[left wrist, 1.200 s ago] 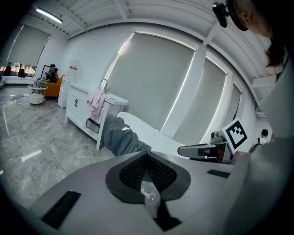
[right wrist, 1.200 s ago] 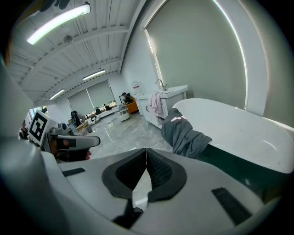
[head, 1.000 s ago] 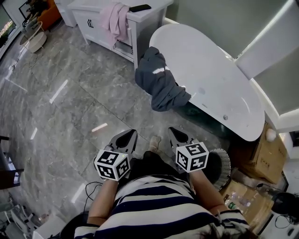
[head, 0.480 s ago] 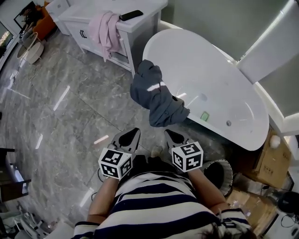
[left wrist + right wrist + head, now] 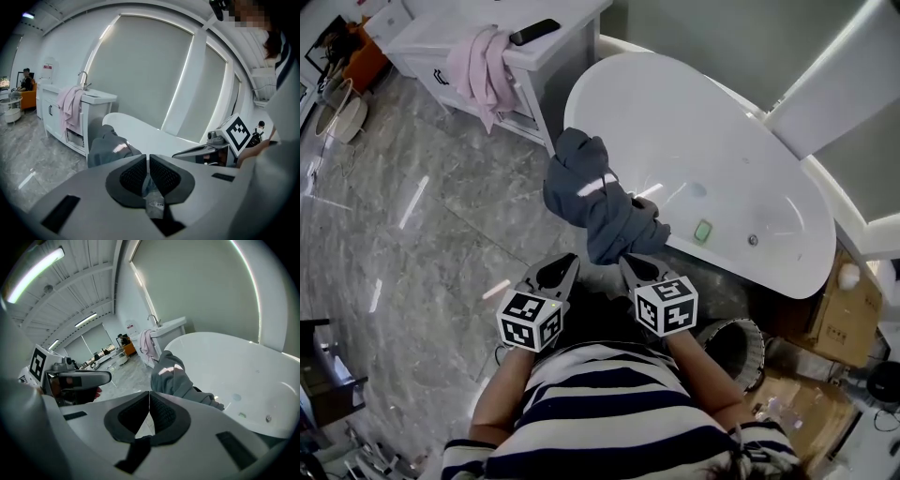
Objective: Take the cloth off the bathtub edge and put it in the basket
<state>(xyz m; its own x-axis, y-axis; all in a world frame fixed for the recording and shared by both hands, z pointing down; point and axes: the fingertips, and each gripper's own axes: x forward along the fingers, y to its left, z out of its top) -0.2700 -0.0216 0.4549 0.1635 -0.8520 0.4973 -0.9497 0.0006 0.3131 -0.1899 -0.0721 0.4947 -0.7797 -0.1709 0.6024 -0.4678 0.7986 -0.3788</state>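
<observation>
A dark grey cloth (image 5: 595,202) hangs over the near rim of the white bathtub (image 5: 722,150), its lower end drooping toward the floor. My left gripper (image 5: 567,262) and right gripper (image 5: 626,262) are side by side just below that hanging end, both pointing at it. Neither touches the cloth. Both are shut with nothing between the jaws. The left gripper view shows the cloth (image 5: 108,147) ahead beyond its gripper (image 5: 147,157). The right gripper view shows the cloth (image 5: 173,376) close ahead of its gripper (image 5: 149,393). A round ribbed basket (image 5: 748,330) stands on the floor to my right.
A white vanity (image 5: 422,37) with a pink towel (image 5: 483,61) and a black flat object (image 5: 534,31) stands left of the tub. Cardboard boxes (image 5: 820,314) sit at the right behind the basket. Grey marble floor (image 5: 412,225) spreads to the left.
Both grippers have moved forward toward the tub and now sit right under the hanging cloth. They stayed shut throughout.
</observation>
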